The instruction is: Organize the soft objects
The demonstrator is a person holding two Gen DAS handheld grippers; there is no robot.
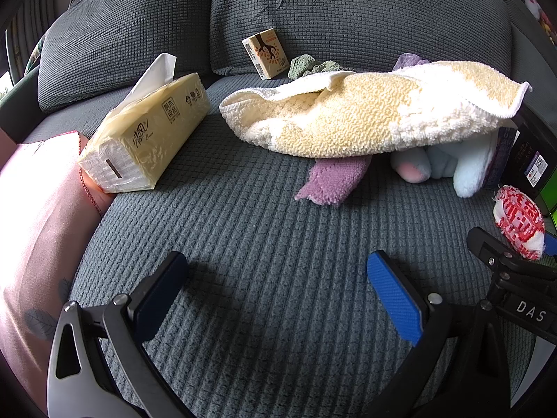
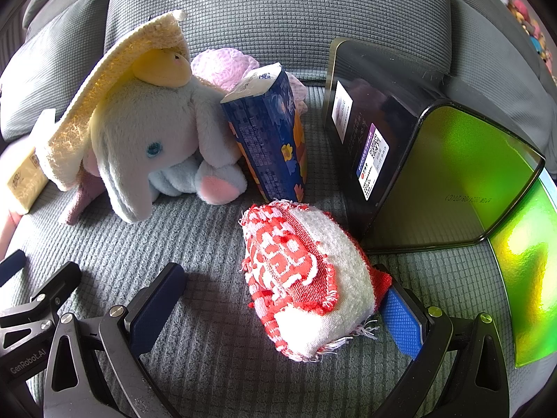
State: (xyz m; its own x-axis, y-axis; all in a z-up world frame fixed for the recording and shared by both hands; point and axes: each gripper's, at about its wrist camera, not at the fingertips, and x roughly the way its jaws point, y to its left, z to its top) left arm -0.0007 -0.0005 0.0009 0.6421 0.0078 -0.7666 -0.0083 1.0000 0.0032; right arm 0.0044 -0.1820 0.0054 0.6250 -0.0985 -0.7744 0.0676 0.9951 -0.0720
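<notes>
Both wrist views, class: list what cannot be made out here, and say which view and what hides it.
- Plush elephant: left wrist view, mostly under the yellow towel.
- Purple cloth: left wrist view, only an end shows below the towel.
- Blue tissue pack: right wrist view, print too small to read.
- Black tin: right wrist view, inside faces away.
- Plush toys: right wrist view, blurred at the edge.

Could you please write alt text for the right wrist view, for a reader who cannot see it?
The open right gripper straddles a red-and-white cloth bundle on a grey sofa cushion. Behind it sits a plush elephant draped with a yellow towel, beside a blue tissue pack and a dark tin.
</notes>
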